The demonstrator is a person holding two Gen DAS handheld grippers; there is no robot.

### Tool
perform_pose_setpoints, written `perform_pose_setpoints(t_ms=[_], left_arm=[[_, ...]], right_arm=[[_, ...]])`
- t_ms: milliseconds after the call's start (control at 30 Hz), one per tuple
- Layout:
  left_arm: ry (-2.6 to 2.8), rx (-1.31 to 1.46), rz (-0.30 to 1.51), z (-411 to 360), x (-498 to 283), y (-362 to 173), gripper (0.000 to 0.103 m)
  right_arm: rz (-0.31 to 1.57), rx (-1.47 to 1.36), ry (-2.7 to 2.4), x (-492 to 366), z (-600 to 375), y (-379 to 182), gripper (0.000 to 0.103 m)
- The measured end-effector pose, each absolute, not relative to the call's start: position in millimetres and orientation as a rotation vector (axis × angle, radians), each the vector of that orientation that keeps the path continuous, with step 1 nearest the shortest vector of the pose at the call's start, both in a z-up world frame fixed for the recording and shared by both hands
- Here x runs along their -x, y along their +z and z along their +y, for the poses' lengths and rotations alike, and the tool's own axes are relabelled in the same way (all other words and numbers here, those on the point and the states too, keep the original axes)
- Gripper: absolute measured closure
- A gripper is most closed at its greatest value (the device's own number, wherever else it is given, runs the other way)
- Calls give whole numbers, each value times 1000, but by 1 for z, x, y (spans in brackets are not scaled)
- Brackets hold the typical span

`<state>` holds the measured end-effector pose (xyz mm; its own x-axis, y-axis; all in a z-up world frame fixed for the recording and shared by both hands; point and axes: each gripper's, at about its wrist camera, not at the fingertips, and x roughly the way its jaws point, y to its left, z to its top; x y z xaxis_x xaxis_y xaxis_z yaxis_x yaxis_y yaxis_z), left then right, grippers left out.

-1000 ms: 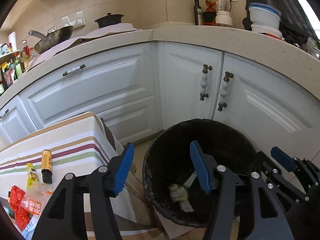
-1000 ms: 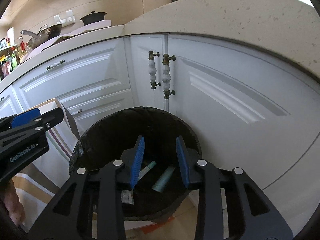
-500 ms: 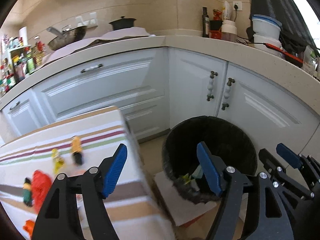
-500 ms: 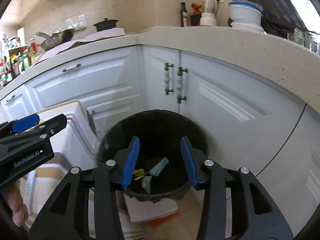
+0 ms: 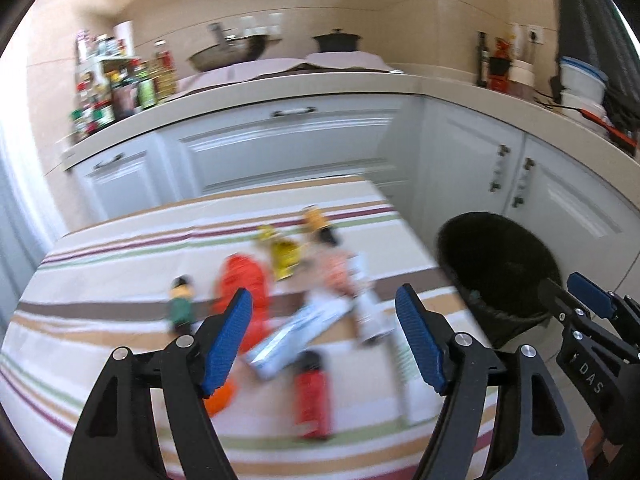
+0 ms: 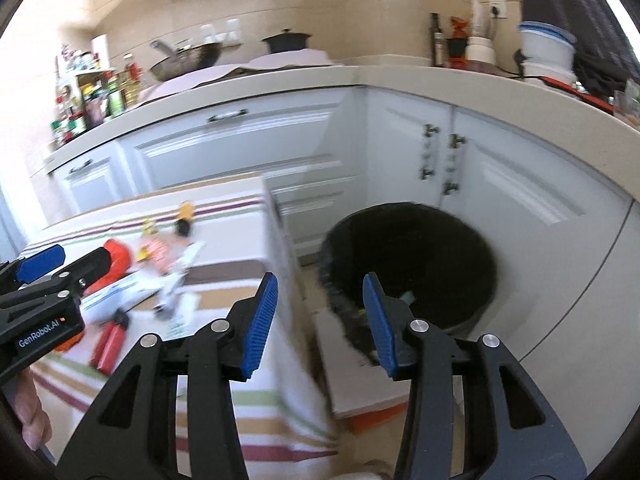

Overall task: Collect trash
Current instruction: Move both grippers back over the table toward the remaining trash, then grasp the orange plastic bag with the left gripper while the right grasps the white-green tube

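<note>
You swung both empty, wide-apart grippers, left gripper (image 5: 324,338) and right gripper (image 6: 320,318), back from the bin (image 6: 412,240) toward trash (image 5: 296,332) near the table's (image 5: 120,240) right edge.

My left wrist camera looks down past my fingers onto the striped table (image 5: 120,288), close. My right one faces the black bin (image 6: 420,240) ahead, near. Both catch the table, bin and white cabinets (image 5: 288,148) beyond.
</note>
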<state>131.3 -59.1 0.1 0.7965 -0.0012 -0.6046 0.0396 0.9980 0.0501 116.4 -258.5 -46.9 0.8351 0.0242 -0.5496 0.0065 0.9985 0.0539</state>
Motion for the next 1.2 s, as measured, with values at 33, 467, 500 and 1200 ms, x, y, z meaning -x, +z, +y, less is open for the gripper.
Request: perform_pose_setpoints(t_ms=[33,467,500,1200], left_arm=[[-4,-55,651,-49,-127,-1,31],[147,25,719,50,-93,-29,29],[154,30,723,55,-92,-31,29],[42,43,783,47,-103,-52,24]], right_arm=[[590,-47,26,-116,-250,-49,60],[713,24,134,-120,-175,-77,60],[728,26,136,-121,-172,-81,60],[787,90,132,-129,-163,-97,85]])
